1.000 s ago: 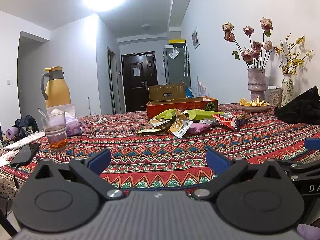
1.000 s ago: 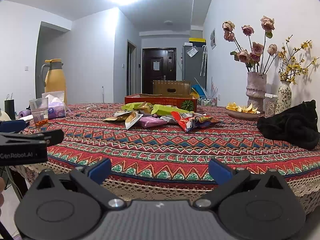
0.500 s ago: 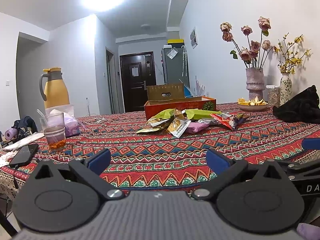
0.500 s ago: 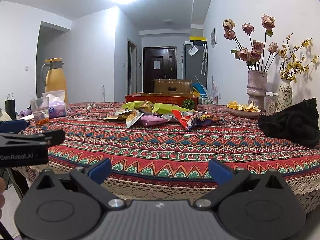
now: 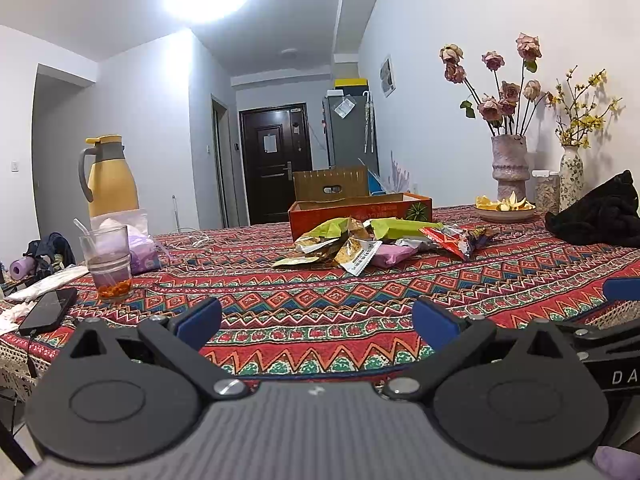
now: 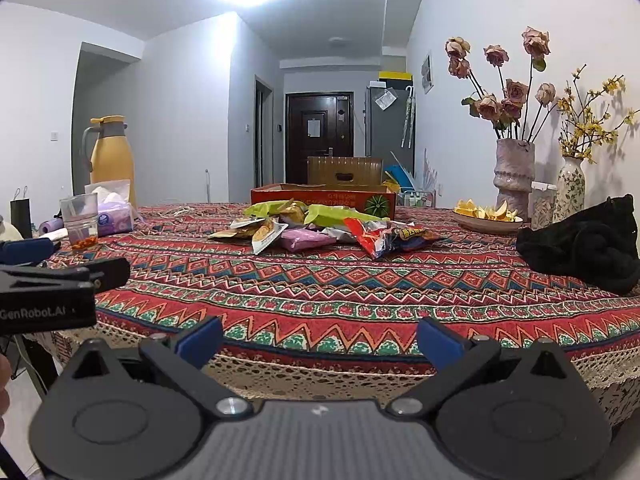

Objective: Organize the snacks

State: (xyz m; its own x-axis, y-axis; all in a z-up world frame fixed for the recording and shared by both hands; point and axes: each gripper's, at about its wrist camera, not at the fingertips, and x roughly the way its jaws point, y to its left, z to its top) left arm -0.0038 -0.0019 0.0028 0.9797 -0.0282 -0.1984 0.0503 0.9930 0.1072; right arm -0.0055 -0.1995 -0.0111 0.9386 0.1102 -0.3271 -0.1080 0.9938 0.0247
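A heap of snack packets (image 5: 372, 242) (image 6: 316, 228) lies mid-table: green, yellow, purple and a red one (image 6: 394, 236) nearest the right. Behind it stands a low orange cardboard box (image 5: 360, 210) (image 6: 324, 198), open on top. My left gripper (image 5: 316, 320) hovers open over the near part of the patterned tablecloth, well short of the heap, nothing between its blue pads. My right gripper (image 6: 318, 338) is open too, at the table's front lace edge, farther from the snacks. The left gripper's side shows at the left of the right wrist view.
A glass with a straw (image 5: 106, 262), a phone (image 5: 48, 310), tissues and a yellow jug (image 5: 112, 178) are on the left. A black bag (image 6: 584, 244), a plate of peels (image 6: 486, 216) and two flower vases (image 6: 514, 176) stand on the right by the wall.
Both grippers have crept a little forward towards the table; the snacks and box look slightly nearer. Jaws stay open and nothing on the table has moved.
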